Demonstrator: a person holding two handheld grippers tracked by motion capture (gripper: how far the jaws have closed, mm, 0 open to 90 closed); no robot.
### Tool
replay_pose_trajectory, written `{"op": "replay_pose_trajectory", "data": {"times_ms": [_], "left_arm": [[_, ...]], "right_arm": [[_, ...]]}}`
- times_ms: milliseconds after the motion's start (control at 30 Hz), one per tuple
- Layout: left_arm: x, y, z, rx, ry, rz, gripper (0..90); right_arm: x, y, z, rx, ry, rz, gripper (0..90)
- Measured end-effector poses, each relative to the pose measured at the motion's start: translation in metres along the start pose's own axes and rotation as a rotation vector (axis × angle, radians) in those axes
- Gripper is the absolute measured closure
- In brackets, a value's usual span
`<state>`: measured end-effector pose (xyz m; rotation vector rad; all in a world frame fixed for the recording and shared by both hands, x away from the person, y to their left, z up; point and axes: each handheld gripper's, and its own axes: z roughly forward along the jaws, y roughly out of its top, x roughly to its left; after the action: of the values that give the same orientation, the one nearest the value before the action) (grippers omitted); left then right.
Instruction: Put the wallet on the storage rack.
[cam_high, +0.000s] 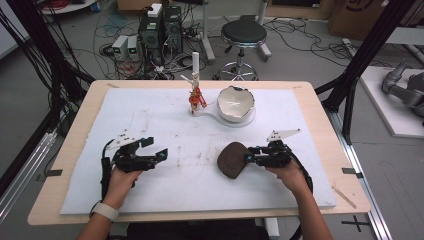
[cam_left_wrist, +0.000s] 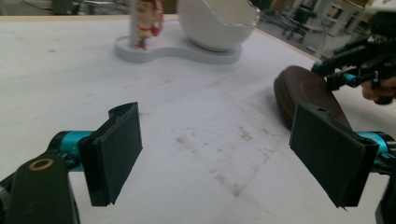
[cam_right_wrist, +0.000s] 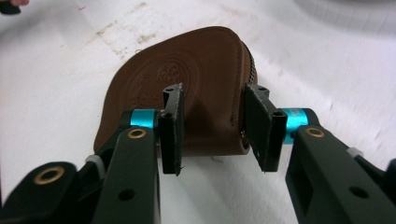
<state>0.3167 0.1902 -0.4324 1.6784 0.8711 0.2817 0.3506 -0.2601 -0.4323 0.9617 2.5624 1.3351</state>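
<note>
- Brown leather pouch (cam_high: 233, 159) — lies flat on the white mat (cam_high: 165, 125), at about four o'clock from its centre.
- Right gripper (cam_right_wrist: 212, 128) — jaws narrow, pads (cam_right_wrist: 173, 128) flanking the pouch's near end; whether they press it I cannot tell.
- Left gripper (cam_left_wrist: 229, 149) — jaws wide, holding nothing.
- Handling, judged — light, pliable, grippy leather; best pinched at the stitched, zipped edge.
</note>
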Motion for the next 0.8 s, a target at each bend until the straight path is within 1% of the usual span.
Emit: {"op": "replay_pose_trajectory", "data": {"times_ms": [100, 167, 200, 267, 300, 333, 367, 467, 500, 533, 600, 700, 733, 800], "left_arm": [[-0.010, 0.005, 0.020, 0.042, -0.070, 0.023, 17.3], [-0.017, 0.009, 0.035, 0.064, -0.124, 0.020, 19.4], [-0.019, 0.011, 0.043, 0.082, -0.143, 0.029, 19.7], [-0.025, 0.014, 0.059, 0.105, -0.168, 0.035, 19.9], [-0.027, 0.015, 0.069, 0.116, -0.186, 0.030, 20.8], [-0.030, 0.016, 0.080, 0.140, -0.213, 0.024, 21.7], [-0.033, 0.016, 0.089, 0.163, -0.230, 0.023, 21.7], [-0.042, 0.015, 0.109, 0.216, -0.276, 0.035, 22.2], [-0.043, 0.015, 0.114, 0.233, -0.284, 0.044, 22.6], [-0.045, 0.016, 0.119, 0.243, -0.287, 0.038, 22.6], [-0.045, 0.016, 0.126, 0.255, -0.302, 0.023, 22.6], [-0.045, 0.015, 0.135, 0.273, -0.315, 0.010, 22.6], [-0.045, 0.015, 0.138, 0.281, -0.327, 0.010, 23.4], [-0.046, 0.014, 0.141, 0.284, -0.354, 0.029, 29.6]], "right_arm": [[0.012, 0.005, -0.005, -0.016, -0.041, -0.107, 62.3], [0.018, 0.007, -0.007, -0.021, -0.060, -0.164, 62.6], [0.021, 0.008, -0.008, -0.027, -0.068, -0.191, 62.7], [0.025, 0.009, -0.009, -0.031, -0.081, -0.233, 62.9], [0.027, 0.009, -0.010, -0.030, -0.082, -0.254, 62.9], [0.029, 0.009, -0.011, -0.039, -0.085, -0.275, 63.1], [0.031, 0.010, -0.011, -0.042, -0.088, -0.297, 63.2], [0.034, 0.011, -0.013, -0.044, -0.090, -0.320, 63.5], [0.034, 0.011, -0.013, -0.045, -0.090, -0.330, 63.6], [0.035, 0.011, -0.013, -0.047, -0.089, -0.334, 63.6], [0.035, 0.012, -0.013, -0.048, -0.086, -0.345, 63.7], [0.036, 0.013, -0.013, -0.049, -0.083, -0.356, 63.7], [0.037, 0.013, -0.013, -0.049, -0.083, -0.357, 63.7], [0.038, 0.014, -0.013, -0.052, -0.080, -0.363, 63.8]]}}
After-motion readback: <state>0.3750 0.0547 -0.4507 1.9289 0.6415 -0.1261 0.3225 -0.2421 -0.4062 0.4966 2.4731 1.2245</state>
